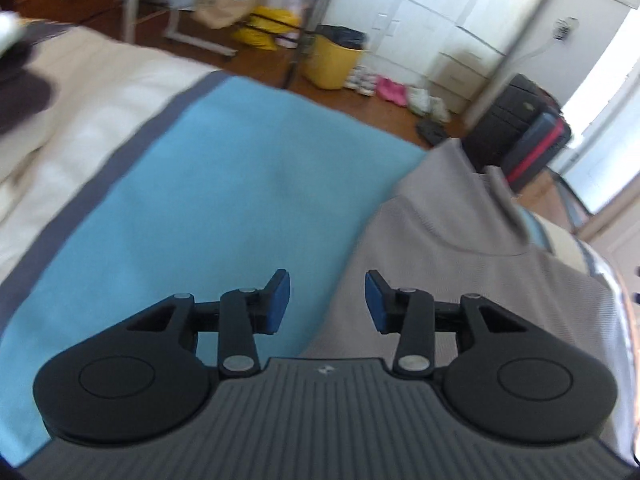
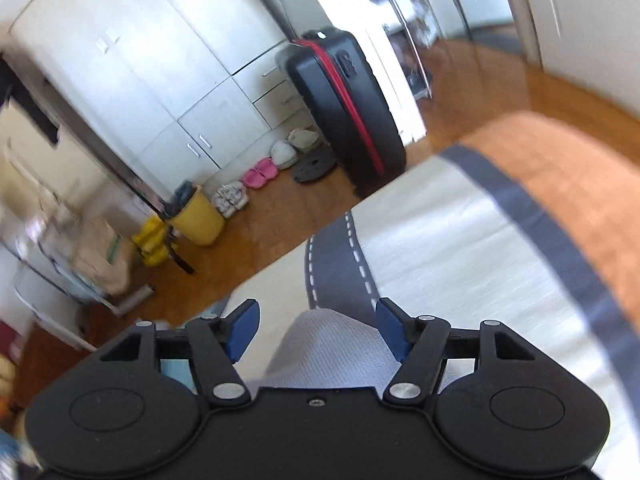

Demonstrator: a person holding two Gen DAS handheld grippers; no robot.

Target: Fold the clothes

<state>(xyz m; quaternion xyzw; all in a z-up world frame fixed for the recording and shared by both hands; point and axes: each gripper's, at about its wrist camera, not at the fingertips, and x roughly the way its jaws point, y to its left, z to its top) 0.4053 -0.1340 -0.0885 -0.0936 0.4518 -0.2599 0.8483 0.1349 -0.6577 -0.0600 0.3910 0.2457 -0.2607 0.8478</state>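
Over bed, near view: left gripper jaws apart, nothing between blue pads, above edge where grey garment meets blue bed panel. Right gripper jaws wide, empty, grey garment corner below gap, pads not touching it. Garment lies flat on bed. Beyond: cream bedcover, wooden floor, yellow bin, pink slippers, black suitcase, white cupboards.

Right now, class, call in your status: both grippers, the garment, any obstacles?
Left gripper open, empty. Right gripper open, empty. Grey garment lying on the blue bedspread, not held. Nothing in the way.
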